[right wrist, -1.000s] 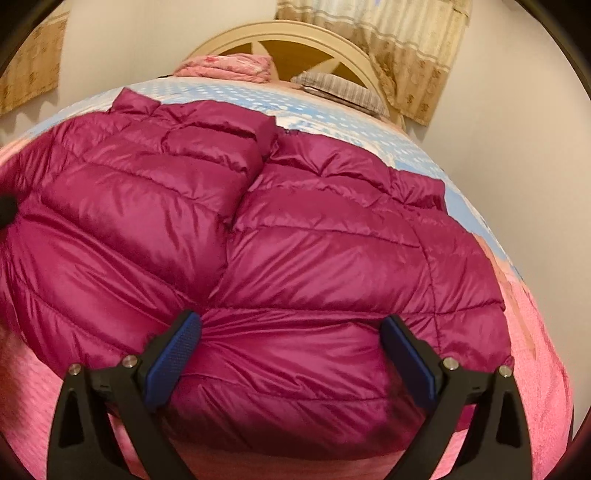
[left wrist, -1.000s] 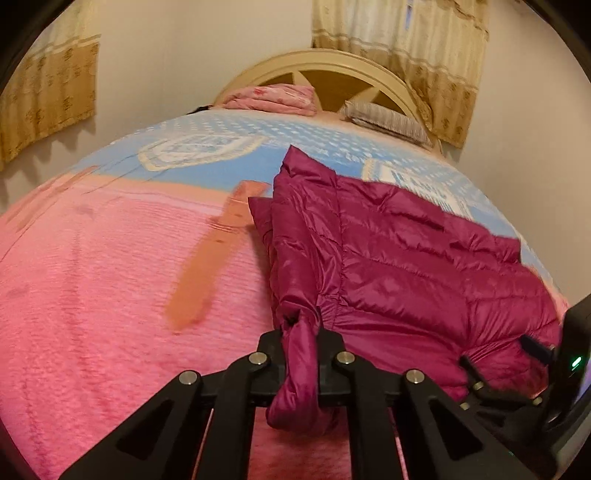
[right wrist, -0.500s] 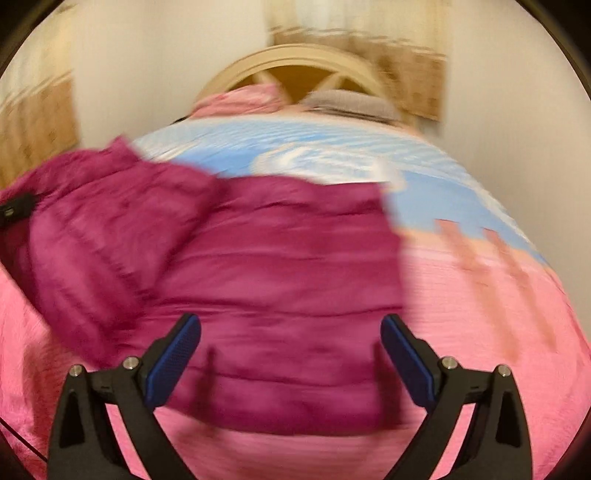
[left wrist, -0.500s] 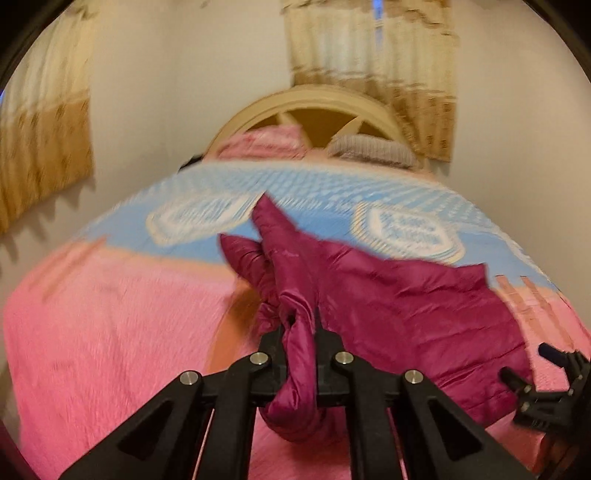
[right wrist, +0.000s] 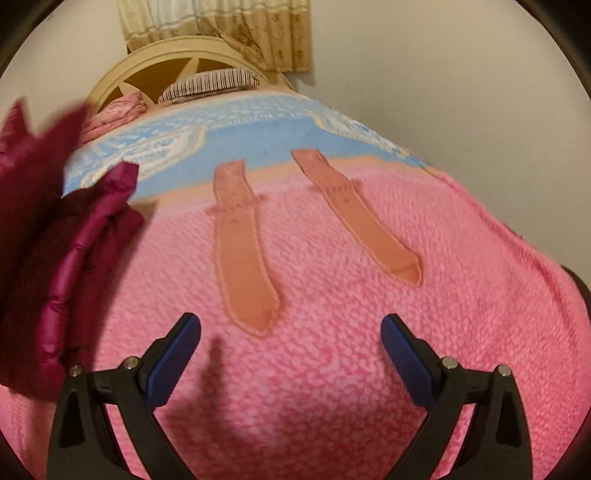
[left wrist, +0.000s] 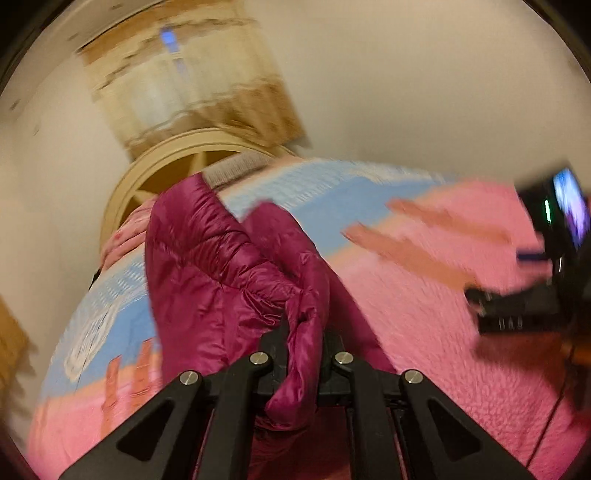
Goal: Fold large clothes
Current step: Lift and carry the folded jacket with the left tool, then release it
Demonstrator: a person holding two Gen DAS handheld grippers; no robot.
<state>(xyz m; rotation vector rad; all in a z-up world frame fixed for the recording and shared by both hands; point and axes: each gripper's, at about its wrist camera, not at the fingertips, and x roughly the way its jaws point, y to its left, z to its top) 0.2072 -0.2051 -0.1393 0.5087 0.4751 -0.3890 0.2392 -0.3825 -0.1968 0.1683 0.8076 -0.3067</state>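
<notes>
Nearest in our left wrist view, our left gripper was pressed together on a fold of the magenta puffer jacket, the pinched fabric bulging out above and below the two black fingers. From that pinch the jacket rose away from us and to the left, bunched and hanging above the bed cover, its long axis running from the near grip toward the far headboard; its far tip overlapped the headboard and the striped pillow.

In our right wrist view, our right gripper stood spread wide with nothing between its blue pads. It hovered over the bare pink blanket, and the jacket lay well to its left, at the left edge of the view, apart from both fingers.

No container appeared in either view; the blanket carried only the jacket. Just beyond the right gripper, two orange straps were sewn flat on the blanket, running near to far. Farther on lay the blue patterned sheet, then the striped pillow and a pink pillow to its left, against the headboard. A patterned curtain hung on the far wall.

Our right gripper showed as a dark blur at the right edge of the left wrist view.
</notes>
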